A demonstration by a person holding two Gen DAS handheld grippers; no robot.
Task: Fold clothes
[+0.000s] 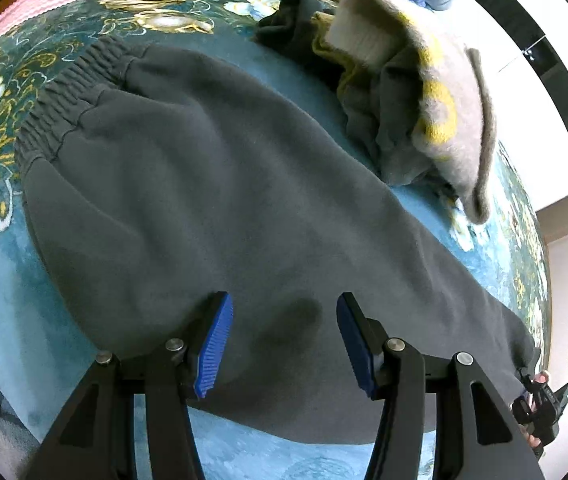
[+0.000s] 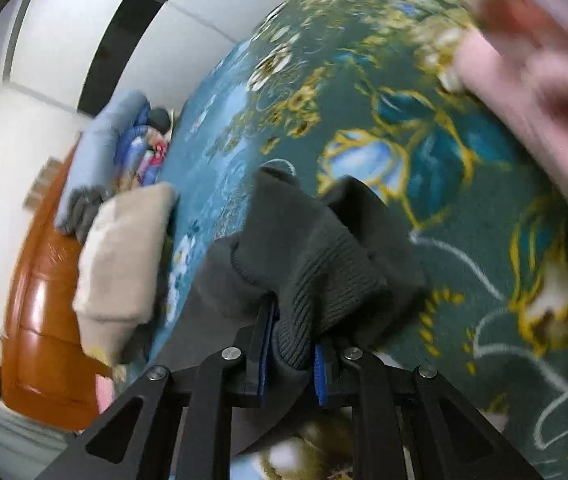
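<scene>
Sweatpants (image 1: pixel 212 184) lie flat on the floral blanket (image 1: pixel 4 280) — left gripper (image 1: pixel 284 344) spread above them; right gripper (image 2: pixel 290 354) pinches the ribbed cuff (image 2: pixel 316 280).

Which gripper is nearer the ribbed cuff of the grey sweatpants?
Right. The right gripper is clamped on the ribbed cuff; the left gripper hovers open over the sweatpants mid-leg, away from it.

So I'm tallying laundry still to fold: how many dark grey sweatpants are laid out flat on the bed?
1. The dark grey sweatpants lie spread across the blue floral bedspread, cuff end gripped in the right gripper. The clothes pile beside them may hide more.
</scene>
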